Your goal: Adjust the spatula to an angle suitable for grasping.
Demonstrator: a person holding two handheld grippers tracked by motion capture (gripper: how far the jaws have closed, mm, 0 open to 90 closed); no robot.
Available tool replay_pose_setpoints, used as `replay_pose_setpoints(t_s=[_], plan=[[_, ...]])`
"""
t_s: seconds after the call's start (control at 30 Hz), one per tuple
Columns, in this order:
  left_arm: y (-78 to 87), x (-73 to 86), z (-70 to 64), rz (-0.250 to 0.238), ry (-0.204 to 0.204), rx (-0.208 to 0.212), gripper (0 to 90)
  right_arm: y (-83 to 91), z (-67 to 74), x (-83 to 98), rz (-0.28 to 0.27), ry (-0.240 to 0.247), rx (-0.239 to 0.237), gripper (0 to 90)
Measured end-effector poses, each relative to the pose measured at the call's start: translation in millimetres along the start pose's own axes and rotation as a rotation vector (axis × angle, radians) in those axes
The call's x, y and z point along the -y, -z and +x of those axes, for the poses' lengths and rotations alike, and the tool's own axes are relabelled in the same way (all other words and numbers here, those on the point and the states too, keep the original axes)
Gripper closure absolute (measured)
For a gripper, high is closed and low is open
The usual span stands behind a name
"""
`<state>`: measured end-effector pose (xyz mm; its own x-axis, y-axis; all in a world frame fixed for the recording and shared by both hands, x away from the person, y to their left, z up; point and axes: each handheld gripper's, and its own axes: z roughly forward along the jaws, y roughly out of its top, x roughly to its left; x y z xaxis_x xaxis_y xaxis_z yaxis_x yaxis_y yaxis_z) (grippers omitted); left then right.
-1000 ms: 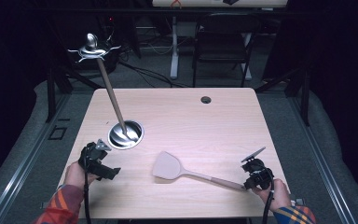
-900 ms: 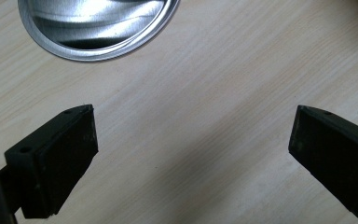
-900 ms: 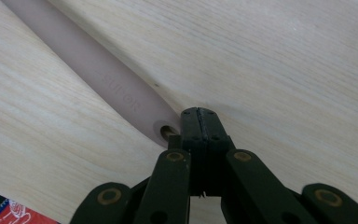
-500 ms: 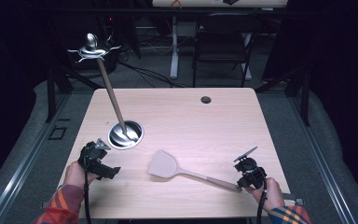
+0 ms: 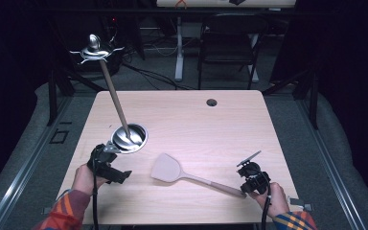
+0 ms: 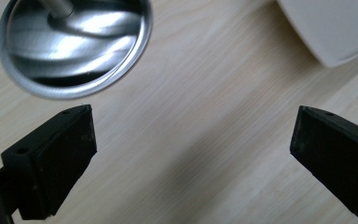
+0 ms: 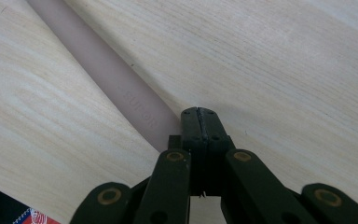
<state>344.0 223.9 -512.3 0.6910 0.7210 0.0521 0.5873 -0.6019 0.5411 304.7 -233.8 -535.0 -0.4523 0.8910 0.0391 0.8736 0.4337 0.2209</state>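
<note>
A beige spatula (image 5: 170,167) lies flat on the wooden table (image 5: 220,129), blade to the left and handle running right toward my right gripper (image 5: 247,187). In the right gripper view the jaws (image 7: 199,112) are pressed together with nothing between them, and their tips rest against the near end of the spatula handle (image 7: 121,84). My left gripper (image 5: 110,167) hovers low beside a shiny metal dish (image 5: 129,136). Its jaws (image 6: 193,121) stand wide open over bare wood, with the dish (image 6: 74,42) ahead on the left and the spatula blade (image 6: 335,28) ahead on the right.
A wooden rod (image 5: 112,98) leans up and to the left out of the dish, topped by a metal piece (image 5: 95,50). A cable hole (image 5: 212,102) sits near the table's far edge. A dark chair (image 5: 227,48) stands behind the table.
My right gripper has shifted a little to the left, and the spatula has slid slightly left with it. The left gripper has stayed where it was.
</note>
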Motion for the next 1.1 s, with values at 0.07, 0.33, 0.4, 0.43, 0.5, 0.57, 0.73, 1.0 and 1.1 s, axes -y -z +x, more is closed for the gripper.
replay_pose_setpoints(t_s=[0.07,0.33,0.4,0.43,0.5,0.57,0.73,1.0,1.1], plan=[[-0.9,-9.6,-6.6,-0.011,-0.033,0.008,0.0,0.4,-2.0,0.3,-0.011,-0.004,-0.031,87.8],[-15.6,-42.9,-33.6,-0.061,-0.131,0.128,0.0,13.3,-23.2,2.9,-0.098,-0.018,-0.026,44.6],[-25.2,-50.6,-41.7,-0.071,-0.160,0.184,0.0,14.2,-27.5,4.6,-0.105,-0.020,-0.013,29.6],[-25.2,-50.6,-41.7,-0.071,-0.160,0.184,0.4,15.1,-28.9,4.5,-0.100,-0.008,-0.007,25.4],[-34.6,-58.5,-50.8,-0.066,-0.195,0.242,3.9,16.4,-30.3,5.3,-0.106,-0.007,-0.004,21.6],[-43.5,-67.6,-60.6,-0.062,-0.227,0.283,7.7,17.4,-31.8,6.5,-0.135,-0.014,-0.014,17.5],[-62.1,-84.7,-82.6,-0.042,-0.302,0.354,22.2,22.3,-37.3,9.6,-0.152,-0.014,0.004,7.8],[-89.1,-96.6,-107.2,-0.013,-0.420,0.426,49.3,20.3,-41.2,10.0,-0.140,-0.024,-0.019,3.6],[-94.6,-97.7,-107.6,-0.013,-0.412,0.428,54.7,20.1,-41.6,10.2,-0.137,-0.025,-0.022,3.0]])
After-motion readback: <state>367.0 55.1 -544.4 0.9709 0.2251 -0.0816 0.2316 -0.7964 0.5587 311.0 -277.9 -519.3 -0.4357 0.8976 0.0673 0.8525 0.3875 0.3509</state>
